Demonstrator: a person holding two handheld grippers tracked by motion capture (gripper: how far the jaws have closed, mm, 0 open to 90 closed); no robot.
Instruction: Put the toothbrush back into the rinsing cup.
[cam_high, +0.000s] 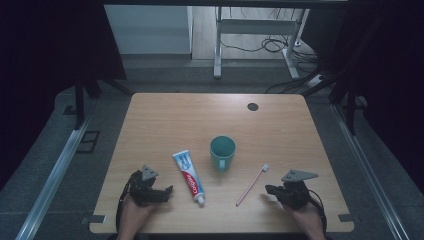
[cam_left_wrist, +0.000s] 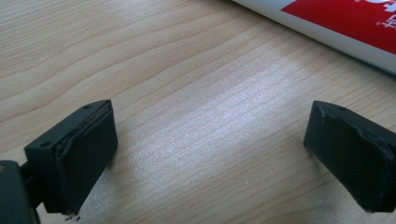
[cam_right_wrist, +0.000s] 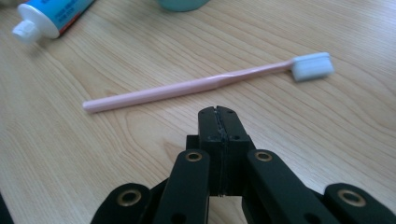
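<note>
Where wooden table (cam_high: 280, 125) bears items, teal mug (cam_high: 222, 152) at centre, toothpaste tube (cam_high: 189, 178) to its left, pink toothbrush (cam_right_wrist: 205, 86) to its right, left gripper (cam_left_wrist: 210, 158) spread wide beside tube, right gripper (cam_right_wrist: 219, 122) clenched empty near toothbrush.

My right tongs (cam_right_wrist: 218, 122) rise from the bottom edge, their two black jaws pressed flat together with nothing between them. Just beyond the tips, a slim pink plastic toothbrush (cam_right_wrist: 196, 86) lies across the pale wooden desk (cam_right_wrist: 70, 154), its white bristle head (cam_right_wrist: 312, 65) toward the right. At top left sits a white-capped toothpaste tube (cam_right_wrist: 49, 16).
</note>
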